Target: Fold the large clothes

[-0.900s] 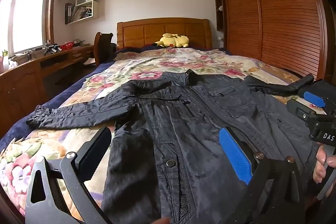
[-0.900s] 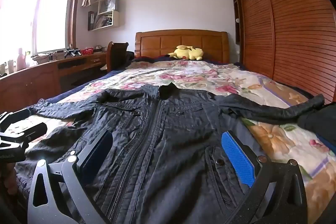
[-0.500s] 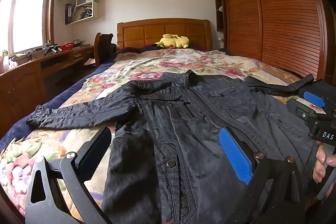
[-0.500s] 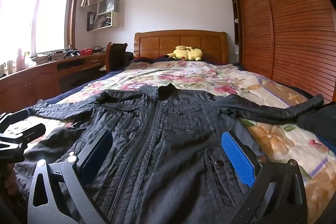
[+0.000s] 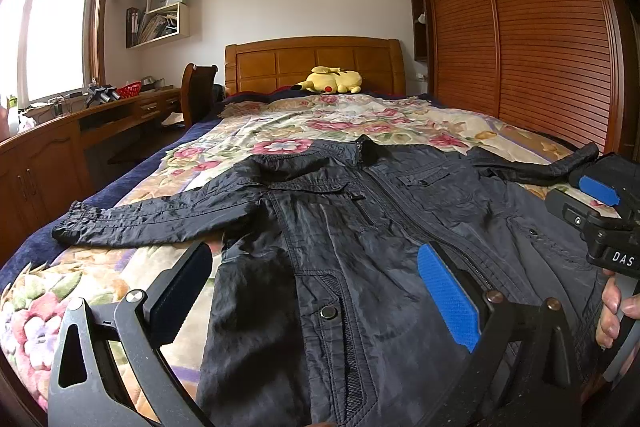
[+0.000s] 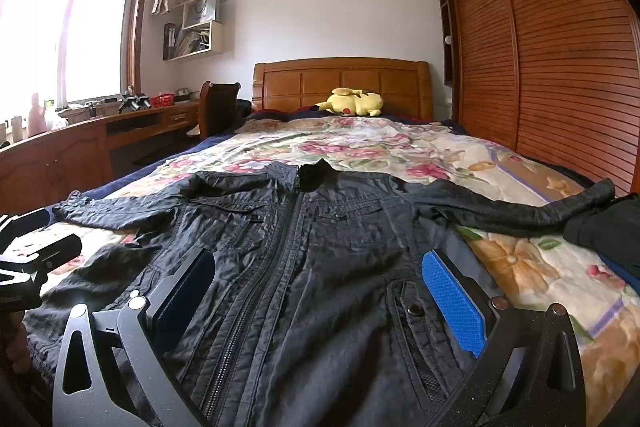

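A dark jacket [image 5: 360,235] lies flat, front side up and zipped, on the near half of a bed's floral quilt [image 5: 352,123]. Its collar points toward the headboard, and both sleeves stretch straight out to the sides. The left gripper [image 5: 316,291] hovers just above the jacket's lower left part, its jaws spread wide with nothing between them. The right gripper [image 6: 320,295] hovers above the jacket's lower right part, its jaws likewise spread wide and empty. A hand [image 5: 614,307] at the jacket's right edge grasps the right gripper's handle. Beyond the jacket, a yellow plush toy [image 5: 332,81] rests against the wooden headboard [image 5: 312,61]. Right of the jacket stands a slatted wooden wardrobe [image 5: 540,27]; left of it runs a long wooden desk [image 5: 72,131] beneath a bright window [image 5: 52,23].
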